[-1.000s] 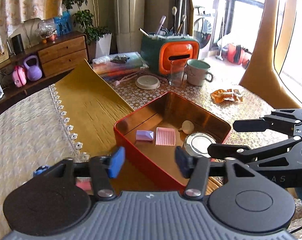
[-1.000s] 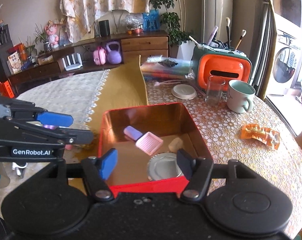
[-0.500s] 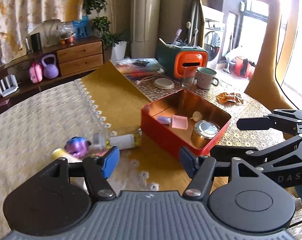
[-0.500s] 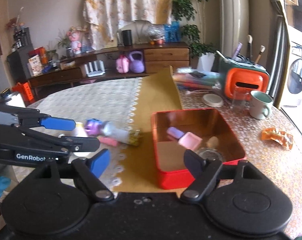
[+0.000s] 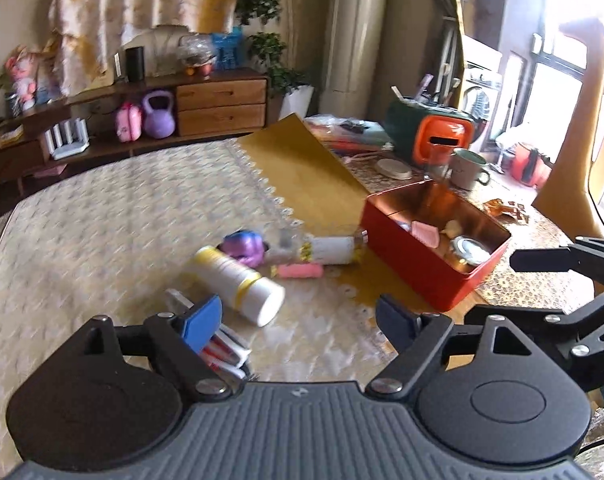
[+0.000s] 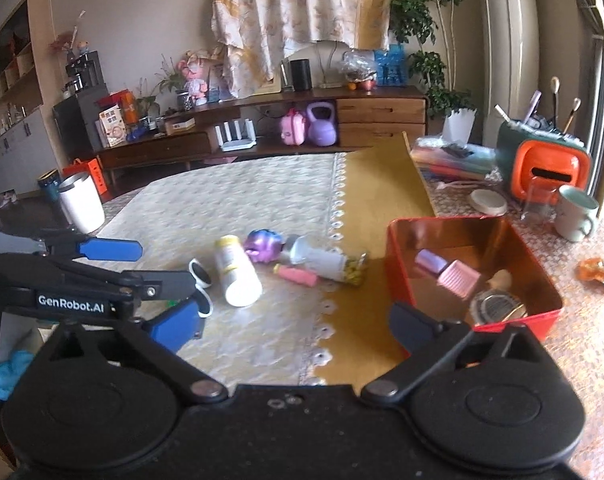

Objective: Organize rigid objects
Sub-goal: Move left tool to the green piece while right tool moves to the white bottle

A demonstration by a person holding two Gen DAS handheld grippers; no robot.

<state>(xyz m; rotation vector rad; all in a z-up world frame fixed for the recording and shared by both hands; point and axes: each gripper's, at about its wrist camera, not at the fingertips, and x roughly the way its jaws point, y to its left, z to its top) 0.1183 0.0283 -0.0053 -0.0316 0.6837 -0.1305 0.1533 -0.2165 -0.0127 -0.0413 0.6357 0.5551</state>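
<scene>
A red tin box (image 5: 422,276) (image 6: 394,256) stands on the table and holds a lilac block (image 6: 432,262), a pink ridged block (image 6: 458,278), a beige piece and a round metal lid (image 6: 496,306). Left of it lie a white bottle with a yellow band (image 5: 238,282) (image 6: 236,272), a purple toy (image 5: 244,246) (image 6: 264,242), a clear bottle (image 5: 322,250) (image 6: 322,258) and a pink roll (image 5: 300,270) (image 6: 296,274). My left gripper (image 5: 298,320) (image 6: 138,266) is open above the cloth. My right gripper (image 6: 296,322) (image 5: 506,288) is open near the box.
A small white-rimmed object (image 6: 200,272) and a striped packet (image 5: 222,350) lie near my left fingers. A white tumbler (image 6: 82,202) stands at the table's left edge. A mug (image 6: 574,212), a glass, an orange-green holder (image 6: 542,164) and an orange wrapper (image 5: 506,208) sit behind and right of the box.
Both grippers have pulled back and swung left from over the red box. The loose bottles and toys on the cloth have come into view. Both stay open and empty.
</scene>
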